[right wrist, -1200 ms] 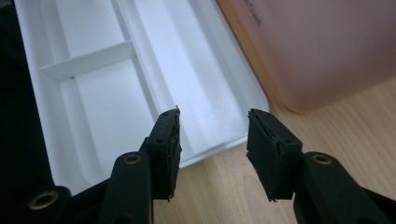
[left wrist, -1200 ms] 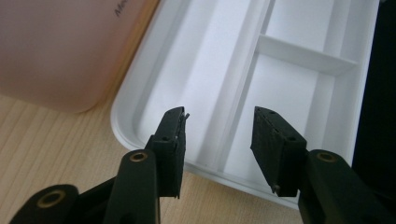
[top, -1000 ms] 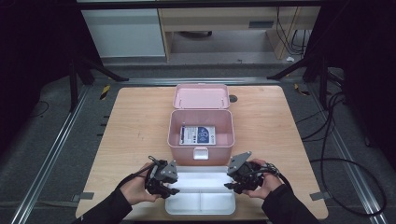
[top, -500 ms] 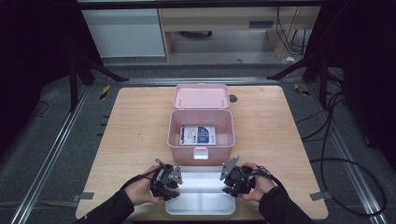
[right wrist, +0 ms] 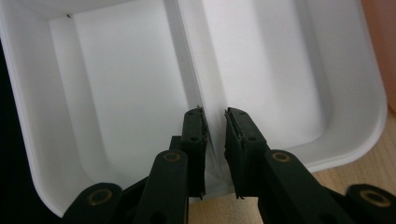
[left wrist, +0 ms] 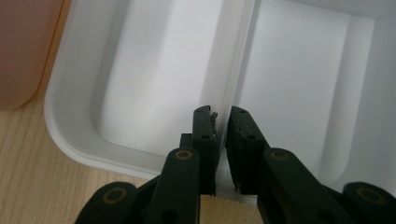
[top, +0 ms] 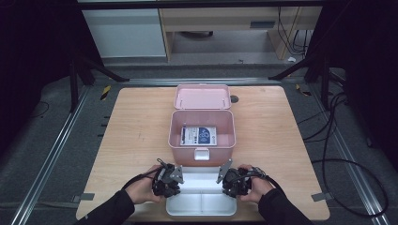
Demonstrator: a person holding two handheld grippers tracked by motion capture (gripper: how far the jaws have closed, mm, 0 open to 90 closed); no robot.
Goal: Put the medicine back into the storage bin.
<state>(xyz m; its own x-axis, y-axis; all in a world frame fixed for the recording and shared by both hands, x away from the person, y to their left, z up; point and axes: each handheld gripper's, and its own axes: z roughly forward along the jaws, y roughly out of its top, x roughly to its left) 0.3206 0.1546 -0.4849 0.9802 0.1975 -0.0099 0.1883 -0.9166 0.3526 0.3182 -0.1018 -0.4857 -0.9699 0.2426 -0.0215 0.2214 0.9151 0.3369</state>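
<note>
A white two-compartment tray (top: 202, 206) lies at the table's front edge, just in front of an open pink box (top: 202, 151). My left gripper (top: 174, 183) is at the tray's left end and my right gripper (top: 228, 181) at its right end, both pointing down into it. In the left gripper view the jaws (left wrist: 223, 114) have just been closing and pinch the tray's (left wrist: 140, 70) centre divider. In the right gripper view the jaws (right wrist: 215, 114) have also been closing and straddle the divider of the tray (right wrist: 116, 70), with a thin gap still showing on one side.
The pink box has its lid (top: 202, 97) folded back and a blue-and-white printed packet (top: 199, 136) on its floor. Its wall shows at the edge of both gripper views (left wrist: 18, 46) (right wrist: 380, 37). Bare wooden table (top: 131, 136) lies on either side. Cables and stand legs surround the table.
Both hands have drawn inward over the tray's ends, the right one more and a little lower. Both pairs of jaws have narrowed around the divider.
</note>
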